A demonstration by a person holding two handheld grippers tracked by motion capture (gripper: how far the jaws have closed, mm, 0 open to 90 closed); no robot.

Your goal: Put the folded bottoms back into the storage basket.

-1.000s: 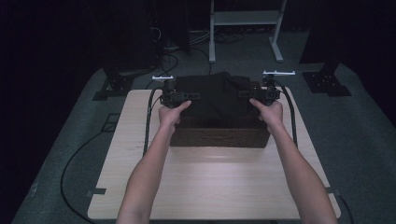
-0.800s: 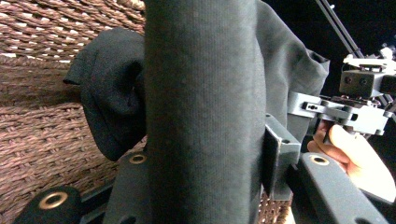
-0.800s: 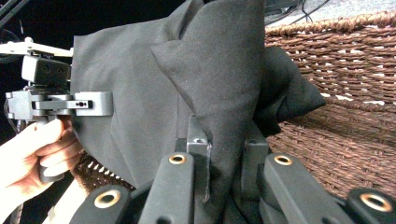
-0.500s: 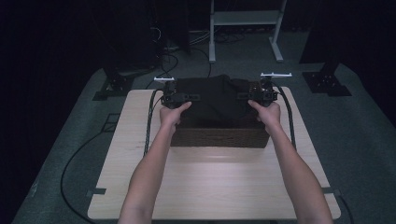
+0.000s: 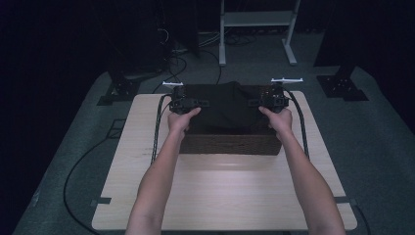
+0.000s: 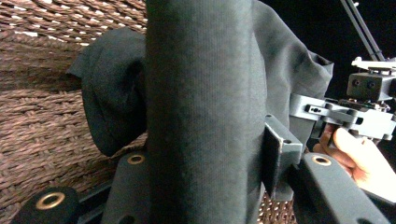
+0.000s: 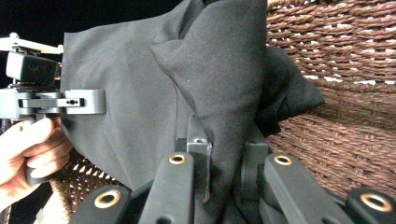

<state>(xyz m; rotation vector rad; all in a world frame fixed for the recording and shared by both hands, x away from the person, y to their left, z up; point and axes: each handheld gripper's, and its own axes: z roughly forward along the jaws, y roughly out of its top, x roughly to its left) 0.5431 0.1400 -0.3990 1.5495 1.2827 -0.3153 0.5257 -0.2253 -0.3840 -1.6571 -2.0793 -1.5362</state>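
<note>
A pale wooden table [image 5: 225, 191] stands on grey carpet [image 5: 381, 147] in a dim room whose edges fall away into darkness. Strips of dark tape mark the table's near corners. Beyond the far edge stands a white metal stand [image 5: 257, 29], with a tangle of cables [image 5: 181, 54] on the floor beside it, and black tripod feet [image 5: 342, 85] sit to the right.

On the far half of the table rests a brown wicker basket [image 5: 230, 143], and a black cloth [image 5: 227, 105] is stretched over its open top. The left gripper [image 5: 185, 104] holds the cloth at the basket's left side; the left gripper view shows a thick fold of the fabric [image 6: 201, 107] clamped between its jaws. The right gripper [image 5: 271, 102] holds the cloth at the right side, and the right gripper view shows a bunched peak of the fabric [image 7: 219, 79] pinched tight between its jaws. Both of the person's forearms reach in from the near edge.

The cloth hides the basket's inside, and the fabric covers much of each gripper's jaws. The dark far wall gives no detail. The person's elbows are cut off by the lower border. No brand, label or readable writing can be made out anywhere.
</note>
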